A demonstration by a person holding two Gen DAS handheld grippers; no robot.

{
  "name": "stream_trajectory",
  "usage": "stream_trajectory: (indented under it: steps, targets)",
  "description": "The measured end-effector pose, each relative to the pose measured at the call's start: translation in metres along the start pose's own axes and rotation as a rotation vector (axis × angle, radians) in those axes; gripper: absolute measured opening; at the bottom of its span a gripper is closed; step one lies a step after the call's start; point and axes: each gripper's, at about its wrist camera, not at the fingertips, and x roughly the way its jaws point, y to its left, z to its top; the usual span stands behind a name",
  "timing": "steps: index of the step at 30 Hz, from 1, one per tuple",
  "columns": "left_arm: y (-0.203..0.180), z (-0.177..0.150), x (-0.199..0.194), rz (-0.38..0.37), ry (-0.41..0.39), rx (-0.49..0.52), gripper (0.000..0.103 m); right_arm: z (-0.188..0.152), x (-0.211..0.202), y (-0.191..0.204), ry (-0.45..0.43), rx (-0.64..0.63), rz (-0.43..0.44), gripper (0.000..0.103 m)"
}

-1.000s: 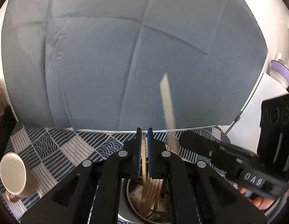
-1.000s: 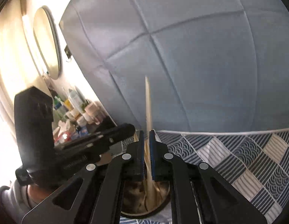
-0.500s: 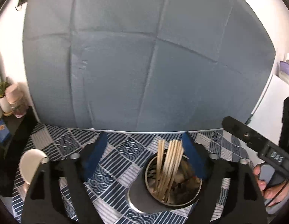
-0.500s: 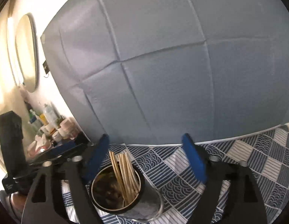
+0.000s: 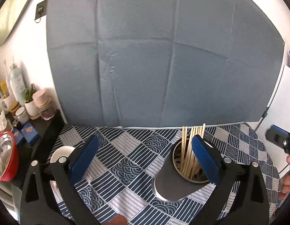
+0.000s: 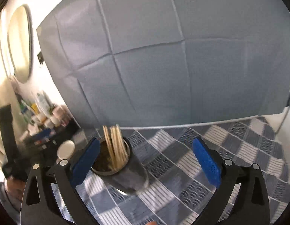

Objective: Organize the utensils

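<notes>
We see both the left gripper (image 5: 145, 156) and right gripper (image 6: 145, 158) just opened wide, empty; chopsticks (image 5: 189, 150) stand in the metal cup (image 5: 174, 183).

Backdrop: you face a creased grey-blue cloth (image 5: 163, 65) hung behind the table.
Tablecloth: a navy-and-white patchwork print (image 5: 130, 161) covers the table before you.
Mirror: an oval one (image 6: 20, 43) hangs on the wall at your left.
Side shelf: bottles, a small potted plant (image 5: 29, 101) and a red-rimmed metal bowl (image 5: 4, 157).
White cup: near the tablecloth's left edge (image 5: 60, 152).
</notes>
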Motion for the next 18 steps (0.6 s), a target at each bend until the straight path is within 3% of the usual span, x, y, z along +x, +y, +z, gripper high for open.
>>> stream_trajectory:
  steps: [5,8,10,13,18]
  targets:
    - [-0.004,-0.013,-0.016,0.008,0.053,0.003,0.097,-0.028,-0.028,0.003,0.002,-0.033,-0.081,0.095]
    - [-0.017,-0.022,-0.023,0.003,0.122,0.067,0.097,-0.044,-0.037,0.003,0.062,-0.013,-0.063,0.095]
    - [-0.025,-0.027,-0.032,0.010,0.150,0.090,0.097,-0.055,-0.043,0.004,0.111,-0.004,-0.116,0.095]
    - [-0.033,-0.031,-0.052,0.000,0.136,0.070,0.097,-0.066,-0.056,0.005,0.146,0.002,-0.143,0.095]
    - [-0.039,-0.037,-0.071,-0.006,0.153,0.041,0.097,-0.071,-0.087,0.004,0.131,0.008,-0.159,0.095]
